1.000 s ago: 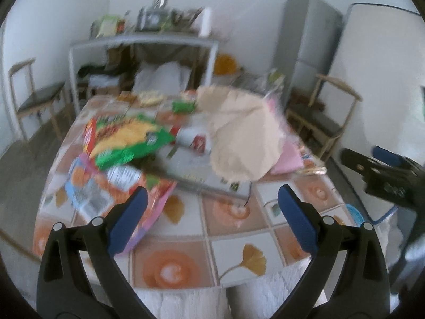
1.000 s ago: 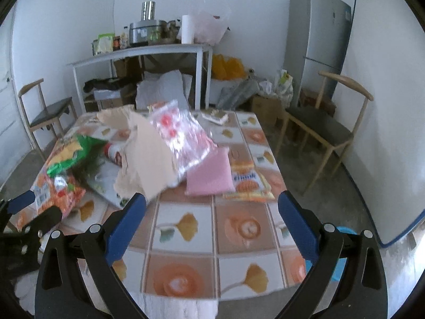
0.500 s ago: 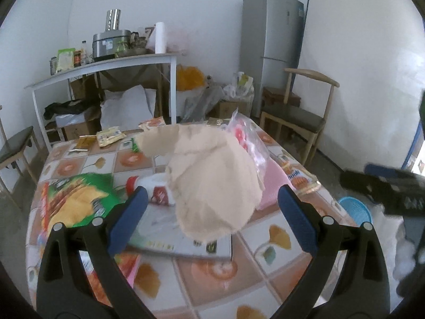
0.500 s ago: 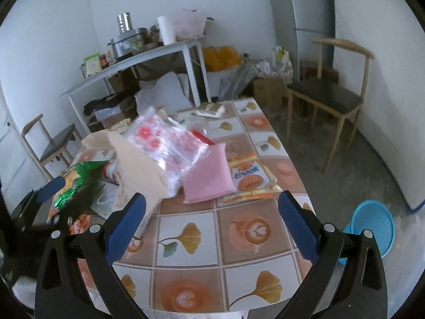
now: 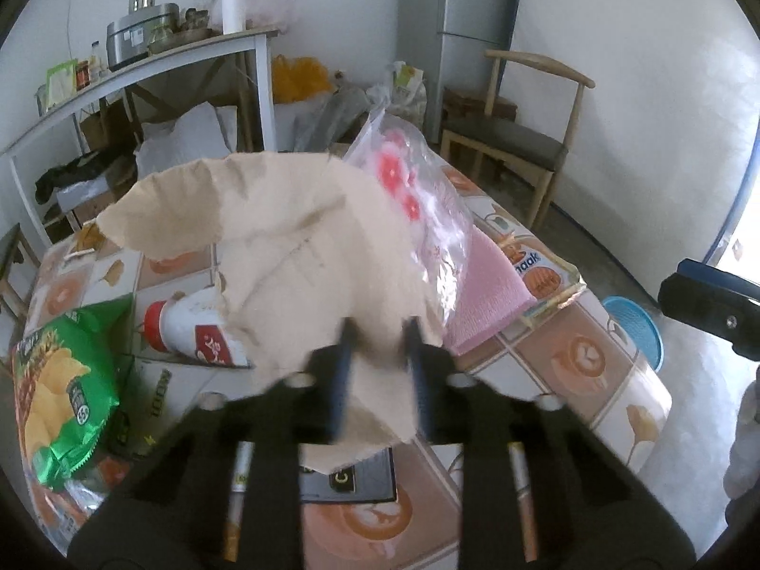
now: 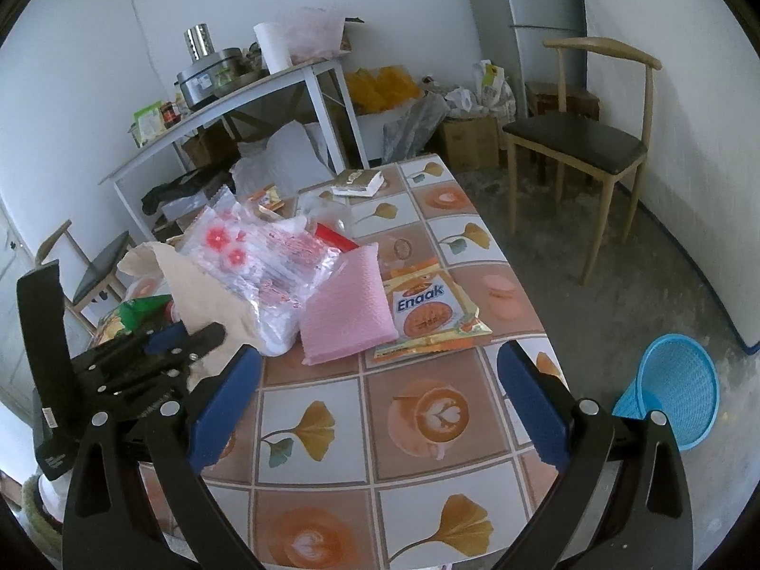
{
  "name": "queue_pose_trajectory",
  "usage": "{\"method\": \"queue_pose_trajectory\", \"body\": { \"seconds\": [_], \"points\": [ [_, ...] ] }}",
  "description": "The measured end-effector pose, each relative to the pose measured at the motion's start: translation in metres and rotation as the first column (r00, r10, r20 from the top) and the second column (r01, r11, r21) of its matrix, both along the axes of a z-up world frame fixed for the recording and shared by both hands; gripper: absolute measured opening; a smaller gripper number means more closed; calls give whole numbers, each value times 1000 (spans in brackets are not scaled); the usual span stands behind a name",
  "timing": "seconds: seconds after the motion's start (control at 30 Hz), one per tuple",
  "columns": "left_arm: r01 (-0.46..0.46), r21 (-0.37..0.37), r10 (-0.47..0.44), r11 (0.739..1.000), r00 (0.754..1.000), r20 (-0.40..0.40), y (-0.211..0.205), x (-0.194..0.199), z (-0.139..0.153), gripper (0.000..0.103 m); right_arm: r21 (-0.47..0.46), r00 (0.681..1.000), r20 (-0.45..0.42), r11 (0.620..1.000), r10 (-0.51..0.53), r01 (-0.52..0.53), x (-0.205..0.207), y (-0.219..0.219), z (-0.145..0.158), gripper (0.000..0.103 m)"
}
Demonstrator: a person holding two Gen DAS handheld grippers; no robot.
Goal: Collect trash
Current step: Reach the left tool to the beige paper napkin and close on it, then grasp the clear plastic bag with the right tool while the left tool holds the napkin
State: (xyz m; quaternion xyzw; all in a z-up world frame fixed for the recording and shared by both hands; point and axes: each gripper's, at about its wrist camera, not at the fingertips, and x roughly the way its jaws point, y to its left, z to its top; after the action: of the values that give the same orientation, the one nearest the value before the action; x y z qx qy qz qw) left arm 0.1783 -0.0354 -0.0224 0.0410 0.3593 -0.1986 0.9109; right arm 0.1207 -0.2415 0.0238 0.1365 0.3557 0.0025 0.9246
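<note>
1. The left gripper has just been closing, and its blue pads now pinch the near lower edge of a crumpled tan paper bag; the paper sits between the jaws, which look blurred in the left wrist view.
2. The bag lies on the tiled table, toward its left half. Its long axis runs from the pinched end near the gripper up and away to the far left, where a torn, ragged flap points.
3. The bag leans on a clear plastic bag with red flowers, which overlaps a pink foam pad. Just right of the pad lies an orange Enaak snack packet.
4. The right gripper hangs over the table's near edge with its jaws spread wide and nothing between them.
5. Only the left wrist view shows what sits left of and under the paper: a white bottle with a red cap lying on its side, a green chip bag, and a flat box beneath the bag's lower edge.
6. Only the right wrist view shows the left gripper from the side, closed on the tan paper, a small white packet at the table's far end, and the whole blue basket on the floor to the table's right.
</note>
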Motion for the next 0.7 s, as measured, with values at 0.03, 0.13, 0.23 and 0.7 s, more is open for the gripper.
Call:
{"method": "queue_pose_trajectory", "body": {
  "seconds": [0.03,0.13,0.23,0.7],
  "points": [
    [-8,-5,8,1000,1000,6,3,-2,0,5,1,1000,1,1000,-1,1,-1,0,0,97],
    [-21,-17,22,1000,999,38,11,-10,7,0,-1,1000,10,1000,-2,2,-2,0,1,97],
    [-42,-45,46,998,996,76,24,-22,17,0,-3,1000,19,1000,-5,5,-5,2,5,97],
    [-124,-117,144,985,972,184,67,-69,55,0,-9,981,114,987,158,-159,19,41,44,97]
  ]
}}
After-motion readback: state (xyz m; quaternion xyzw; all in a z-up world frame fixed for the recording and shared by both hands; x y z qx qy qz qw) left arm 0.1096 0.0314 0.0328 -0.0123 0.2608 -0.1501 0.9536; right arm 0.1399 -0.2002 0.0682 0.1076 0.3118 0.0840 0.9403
